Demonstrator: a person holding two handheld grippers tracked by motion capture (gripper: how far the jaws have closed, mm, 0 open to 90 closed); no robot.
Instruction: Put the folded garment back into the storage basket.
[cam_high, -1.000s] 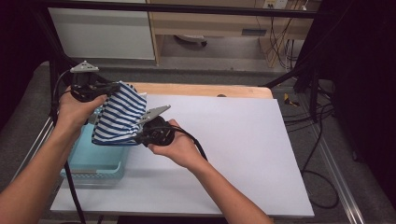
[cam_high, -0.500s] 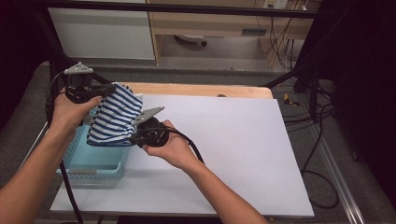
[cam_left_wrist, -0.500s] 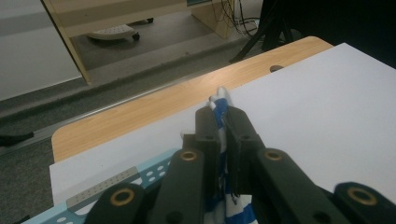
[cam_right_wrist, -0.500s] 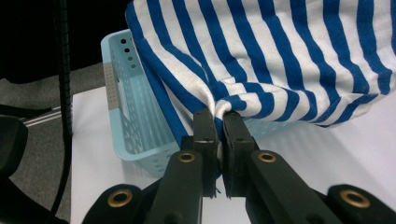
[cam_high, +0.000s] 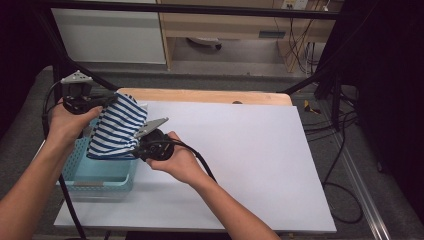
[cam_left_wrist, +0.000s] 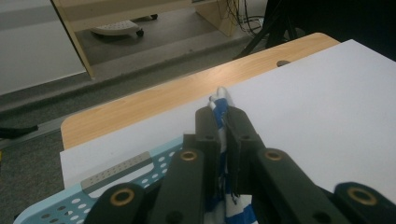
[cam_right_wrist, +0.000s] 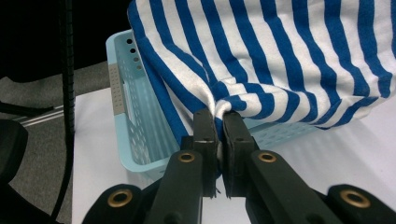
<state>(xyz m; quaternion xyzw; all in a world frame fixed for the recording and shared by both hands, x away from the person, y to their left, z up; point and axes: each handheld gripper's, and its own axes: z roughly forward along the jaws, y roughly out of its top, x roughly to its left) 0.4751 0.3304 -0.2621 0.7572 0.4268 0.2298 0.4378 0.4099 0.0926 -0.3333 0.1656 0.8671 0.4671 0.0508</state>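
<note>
A blue-and-white striped cloth (cam_high: 118, 129) hangs folded between both grippers, over a light blue perforated basket (cam_high: 85, 176) at the table's left edge. My left gripper (cam_high: 111, 100) is shut on the cloth's upper far corner; the pinched edge of the striped cloth (cam_left_wrist: 219, 105) pokes out between its jaws in the left gripper view, where the left gripper (cam_left_wrist: 223, 117) points across the table. My right gripper (cam_high: 138, 144) is shut on the cloth's lower near edge. In the right gripper view the right gripper (cam_right_wrist: 218, 120) pinches a bunched fold of the striped cloth (cam_right_wrist: 280, 56) above the basket (cam_right_wrist: 135, 116).
The white table top (cam_high: 250, 150) stretches to the right of the basket, with a wooden strip (cam_high: 210, 96) along its far edge. Black cables (cam_high: 70, 210) trail from the grippers. A black frame post (cam_high: 320, 75) and floor cables stand at the far right.
Both grippers have carried the striped cloth leftward, so more of it now hangs over the basket. Both stay shut on it.
</note>
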